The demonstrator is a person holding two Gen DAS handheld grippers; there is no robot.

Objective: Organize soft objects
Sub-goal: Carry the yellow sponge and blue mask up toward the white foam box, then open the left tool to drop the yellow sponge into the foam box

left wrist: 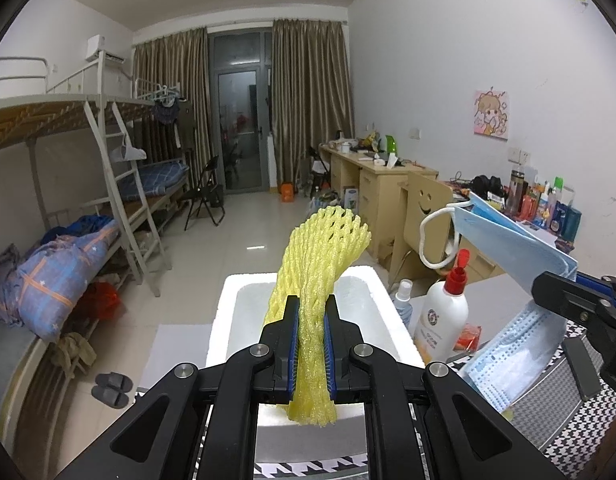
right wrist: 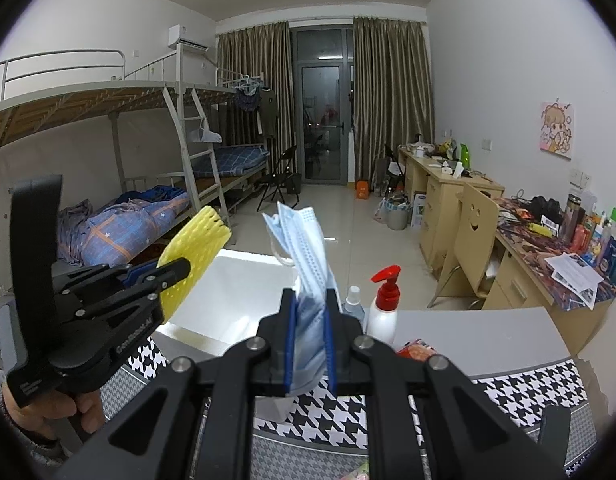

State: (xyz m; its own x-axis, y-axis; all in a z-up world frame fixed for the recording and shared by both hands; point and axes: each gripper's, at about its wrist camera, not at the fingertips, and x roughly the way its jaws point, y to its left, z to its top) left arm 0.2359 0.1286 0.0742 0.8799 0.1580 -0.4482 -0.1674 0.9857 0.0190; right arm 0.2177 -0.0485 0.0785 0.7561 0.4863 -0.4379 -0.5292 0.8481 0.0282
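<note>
Left claw [left wrist: 311, 336] around yellow foam net [left wrist: 321, 264] (above white foam box [left wrist: 222, 320]).

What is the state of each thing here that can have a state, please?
left claw: shut on the yellow foam net
right claw: shut on the blue face masks
yellow foam net: held up, squeezed flat at the pads
blue face masks: held up, bunched, ear loop hanging
white foam box: open, no lid on it
red-capped pump bottle: upright
small spray bottle: upright
</note>
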